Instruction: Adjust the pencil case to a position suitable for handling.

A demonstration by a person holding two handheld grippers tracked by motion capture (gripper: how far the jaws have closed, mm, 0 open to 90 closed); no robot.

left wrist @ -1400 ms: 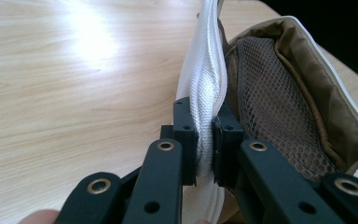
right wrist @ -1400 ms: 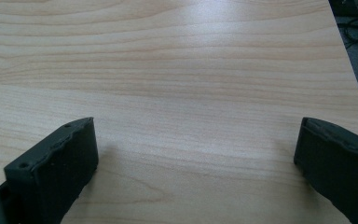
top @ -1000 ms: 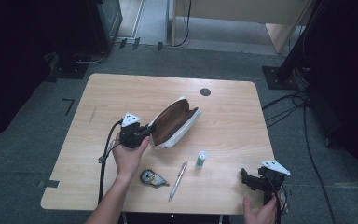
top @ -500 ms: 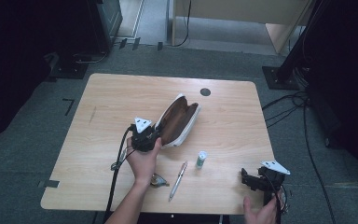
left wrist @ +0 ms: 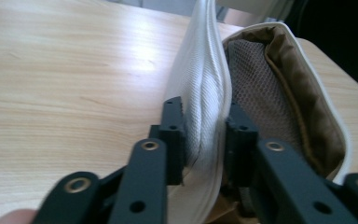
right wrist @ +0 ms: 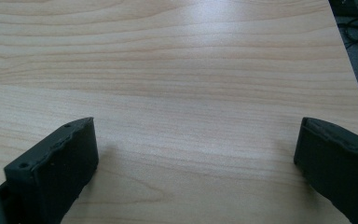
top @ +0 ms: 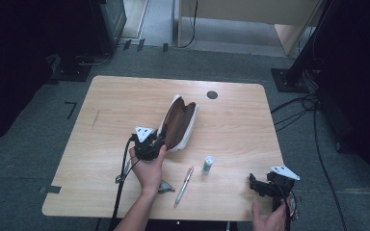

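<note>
A white pencil case (top: 178, 124) with a brown lining lies open on the wooden table (top: 111, 103). My left gripper (top: 156, 143) is at the case's near end. In the left gripper view the case's white wall (left wrist: 205, 93) stands between the jaws of the left gripper (left wrist: 204, 109), one pad outside and one against the mesh lining. The jaws have just been opening, and the fabric still touches both pads. My right gripper (top: 256, 185) rests at the near right corner, where the right gripper (right wrist: 196, 140) is open over bare wood.
A pen (top: 183, 185), a small green-capped tube (top: 208, 164) and a tape dispenser (top: 165, 186) lie near the front edge, between the two hands. A black round cap (top: 212, 95) sits at the back. Cables run over the floor on the right.
The left hand has moved right and toward the person, and the case has swung to lie more lengthwise. The right hand has not moved.
</note>
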